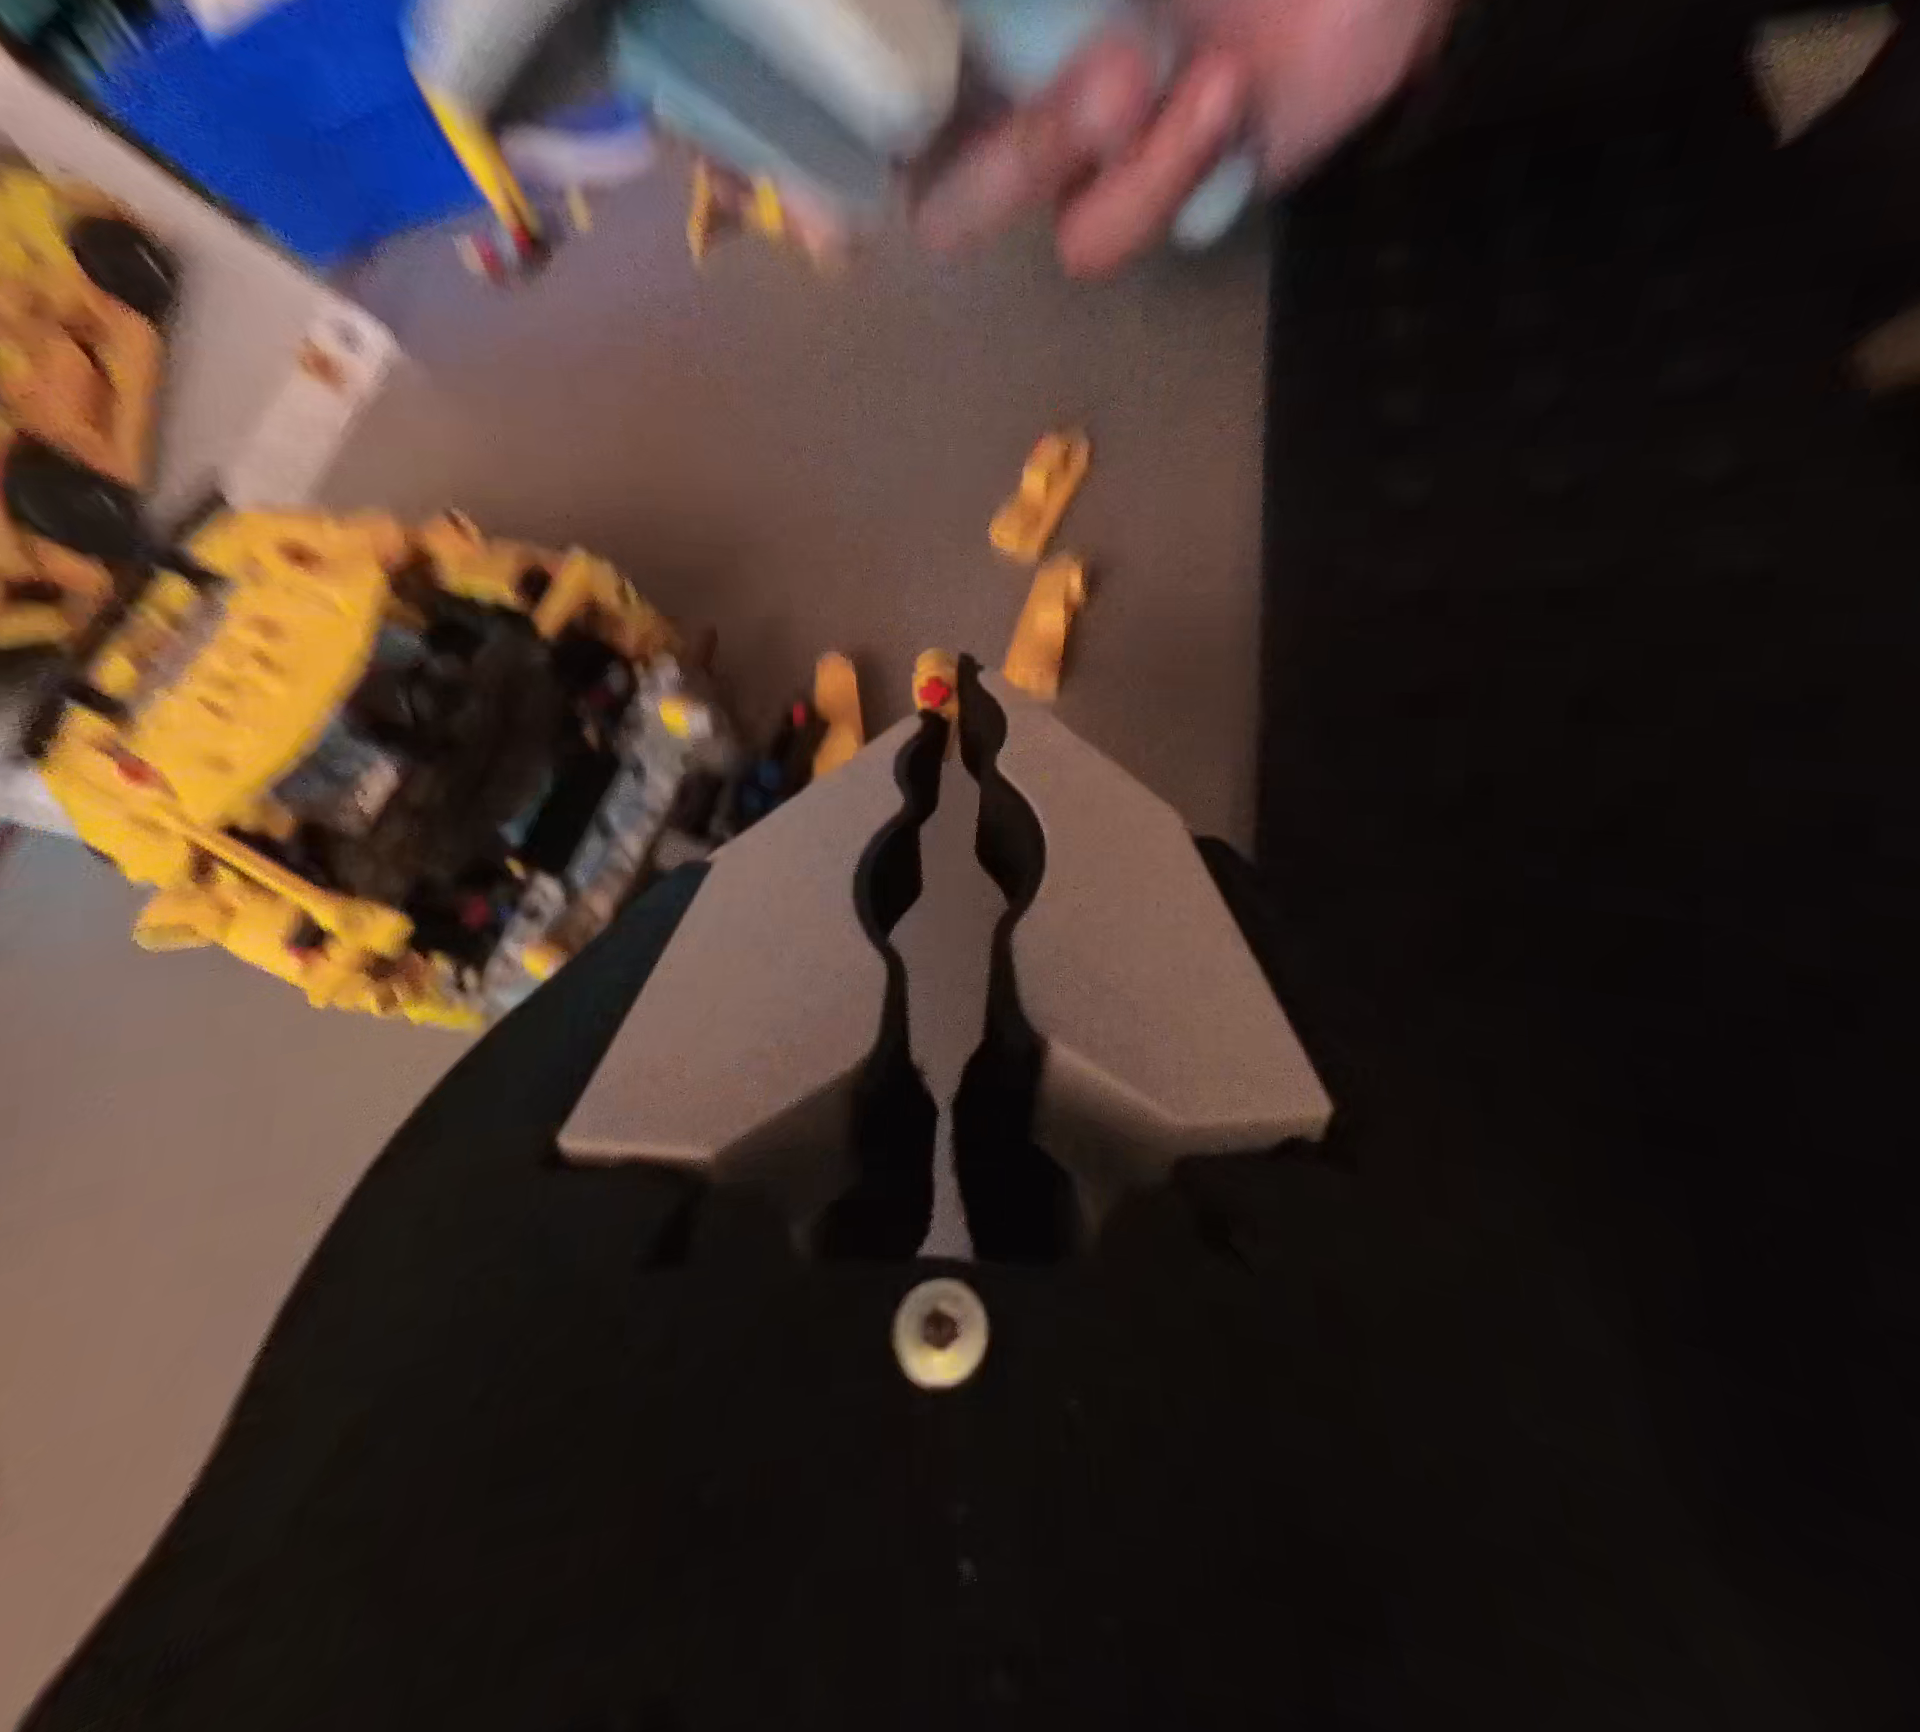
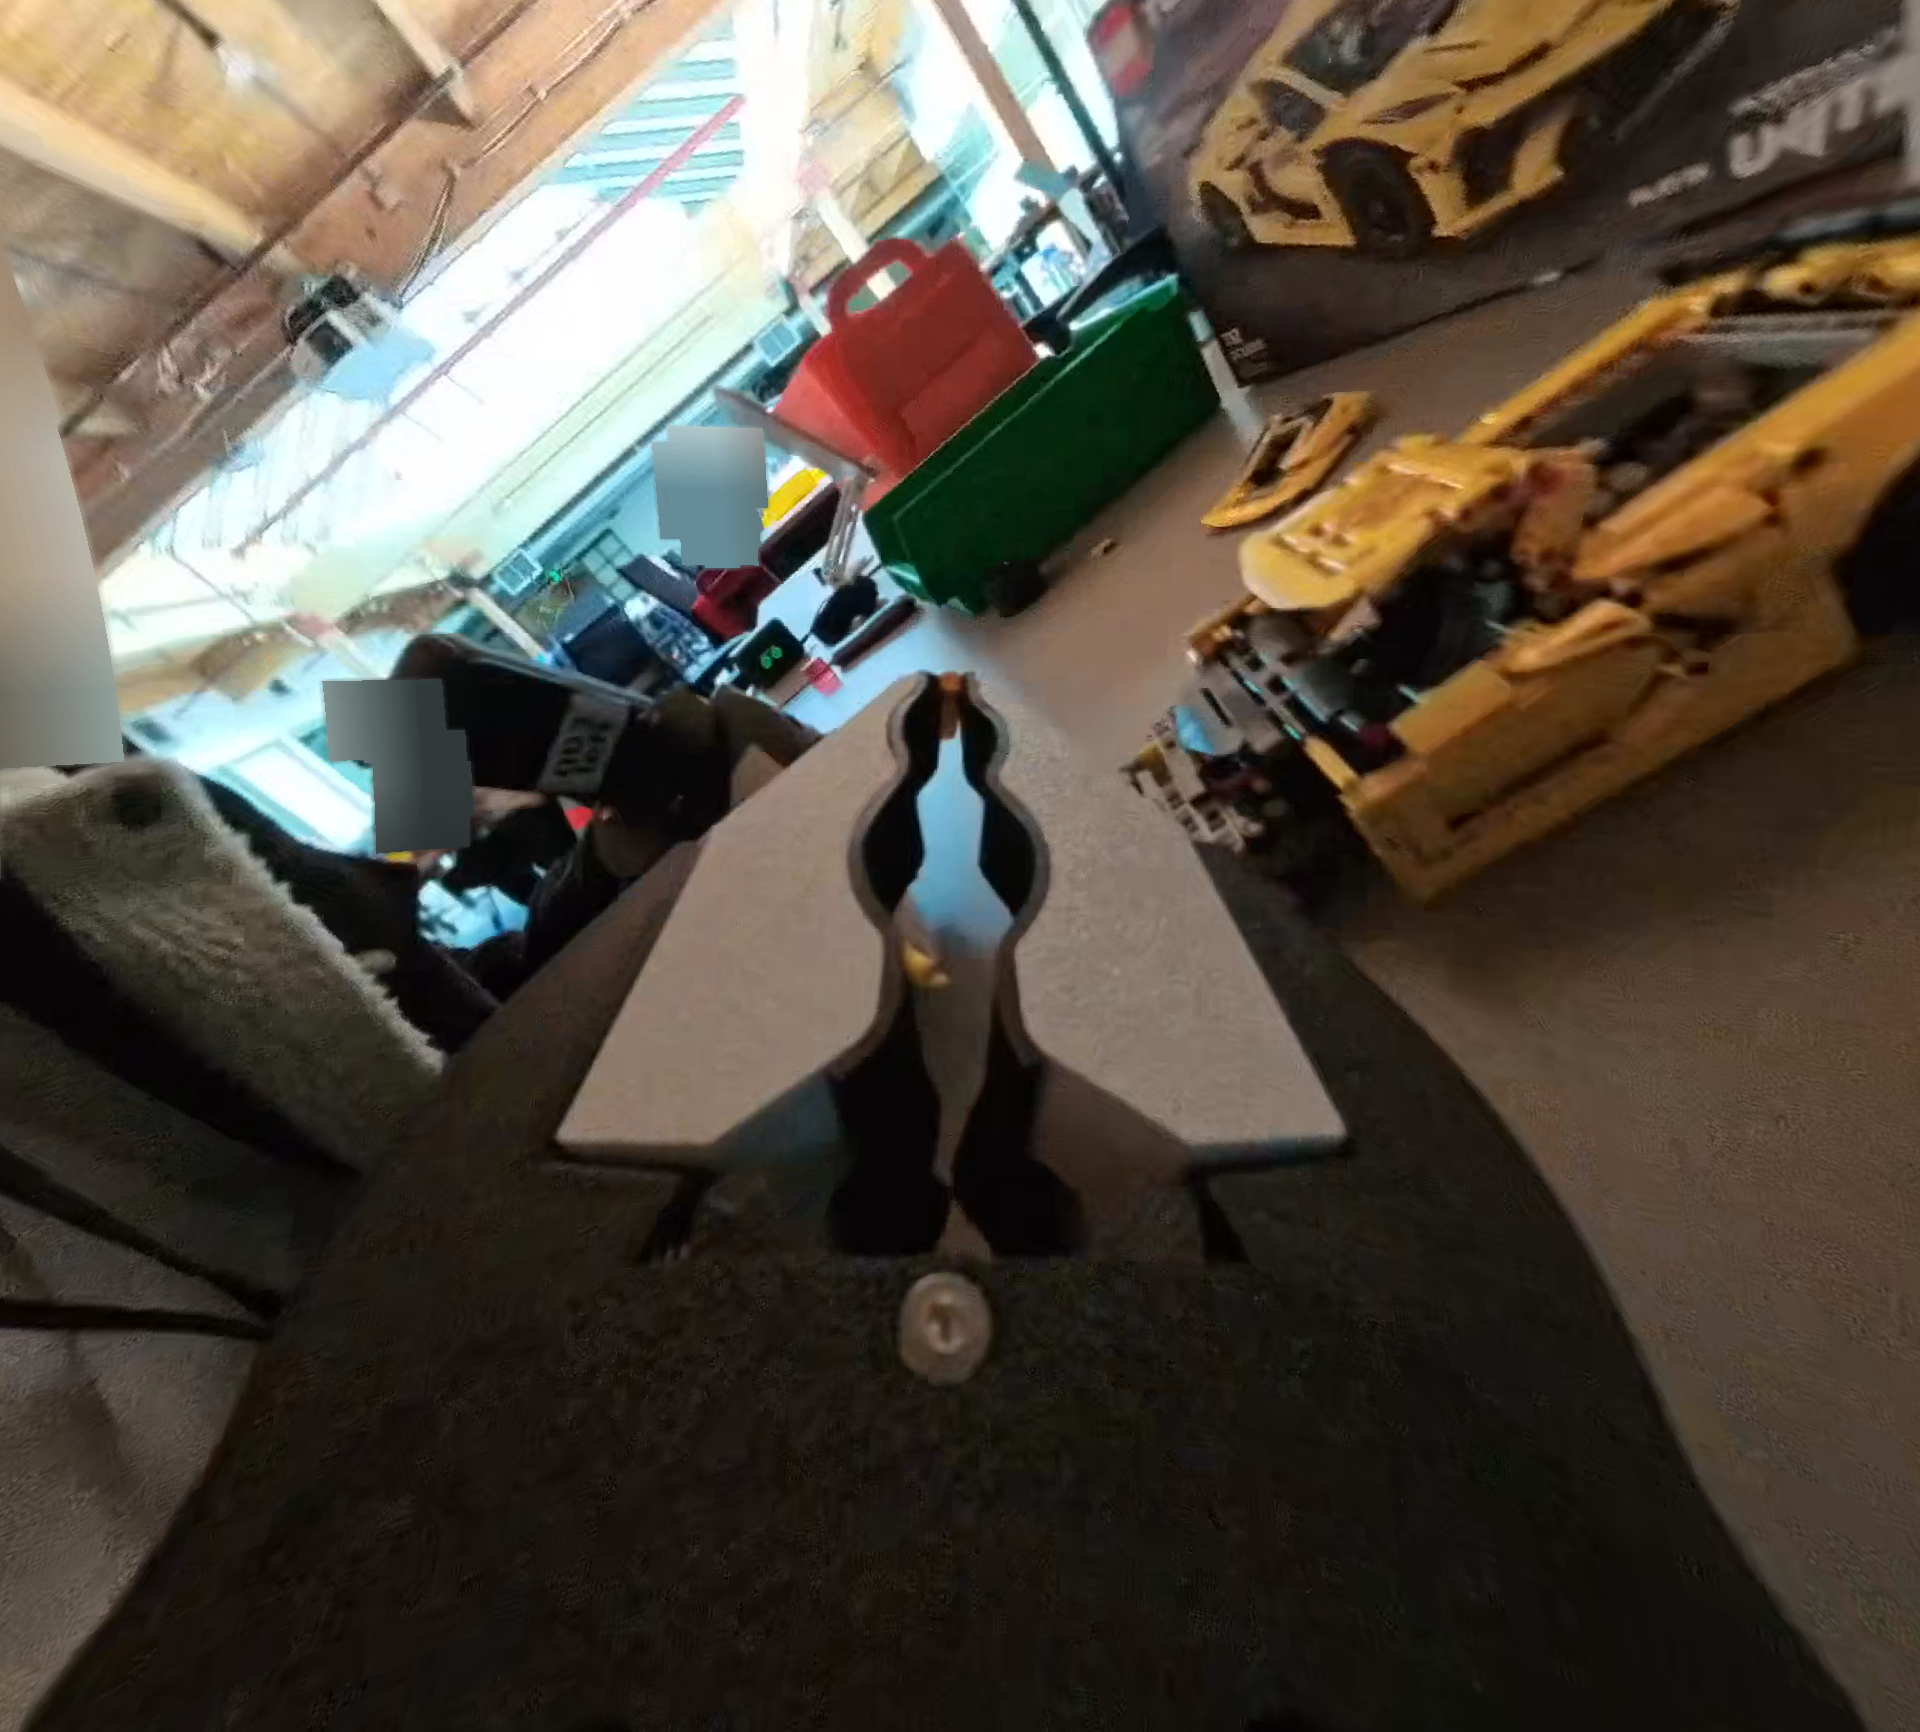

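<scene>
Yellow brick with red pin clamped in left gripper jaws; right gripper jaws pinch small yellow piece; part-built yellow car on desk.

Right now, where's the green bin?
Right wrist view, centre: the green bin sits on the table, between the red bag and the half-built yellow car.

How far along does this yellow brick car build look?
Done: most of the yellow car body stands assembled on the table. In hand: the left gripper pinches a small yellow piece; the right gripper pinches another. Left: loose yellow pieces, a separate panel.
</scene>
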The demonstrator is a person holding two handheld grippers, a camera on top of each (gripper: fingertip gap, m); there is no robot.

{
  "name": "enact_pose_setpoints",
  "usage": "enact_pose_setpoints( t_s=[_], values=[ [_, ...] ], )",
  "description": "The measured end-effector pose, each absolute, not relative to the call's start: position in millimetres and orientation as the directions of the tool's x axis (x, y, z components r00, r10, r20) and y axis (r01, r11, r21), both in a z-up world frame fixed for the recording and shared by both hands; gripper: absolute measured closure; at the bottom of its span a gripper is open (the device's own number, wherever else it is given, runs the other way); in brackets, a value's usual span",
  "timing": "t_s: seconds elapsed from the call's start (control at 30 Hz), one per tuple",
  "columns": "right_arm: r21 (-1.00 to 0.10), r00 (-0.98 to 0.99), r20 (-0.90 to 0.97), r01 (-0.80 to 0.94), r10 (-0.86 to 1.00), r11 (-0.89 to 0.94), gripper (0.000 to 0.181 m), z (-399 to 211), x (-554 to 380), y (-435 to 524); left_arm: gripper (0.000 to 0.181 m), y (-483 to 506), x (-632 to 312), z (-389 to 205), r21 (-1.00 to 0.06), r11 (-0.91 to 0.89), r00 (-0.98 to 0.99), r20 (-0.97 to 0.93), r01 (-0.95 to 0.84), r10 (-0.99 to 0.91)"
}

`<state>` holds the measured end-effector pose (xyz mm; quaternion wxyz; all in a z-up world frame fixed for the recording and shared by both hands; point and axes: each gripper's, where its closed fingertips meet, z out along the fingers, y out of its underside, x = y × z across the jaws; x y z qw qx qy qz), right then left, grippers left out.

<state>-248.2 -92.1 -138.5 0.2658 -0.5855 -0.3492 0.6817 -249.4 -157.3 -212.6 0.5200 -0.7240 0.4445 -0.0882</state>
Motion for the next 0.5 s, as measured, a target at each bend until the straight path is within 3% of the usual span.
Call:
enact_pose_setpoints(
  t_s=[0.07,0.3,0.37,0.43,0.5],
  values=[
    [-0.769,-0.187,-0.629,0.01,0.754,-0.639,0.179,-129.6,-239.2,-82.9,0.179,-155.3,-253.1,-197.1,-0.888,-0.062,0.633,-0.274,-0.456,-0.724],
    [-0.717,-0.159,-0.691,0.026,0.706,-0.696,0.178,-137.3,-236.0,-67.7,0.177,-150.4,-261.1,-187.5,-0.91,-0.053,0.674,-0.265,-0.411,-0.689],
    [-0.77,0.053,-0.632,0.07,0.773,-0.635,0.179,-157.8,-221.4,-33.9,0.177,-149.3,-263.9,-181.4,-0.928,-0.052,0.694,-0.237,-0.368,-0.68],
    [-0.833,0.412,-0.427,0.167,0.805,-0.527,0.178,-187.7,-177.5,26.4,0.176,-147.5,-266.2,-182.4,-0.93,-0.064,0.704,-0.228,-0.362,-0.672],
    [-0.828,0.621,-0.233,0.277,0.748,-0.487,0.178,-204.6,-125.6,70.6,0.176,-146.6,-264.6,-187.7,-0.92,-0.074,0.697,-0.238,-0.386,-0.677]
  ],
)
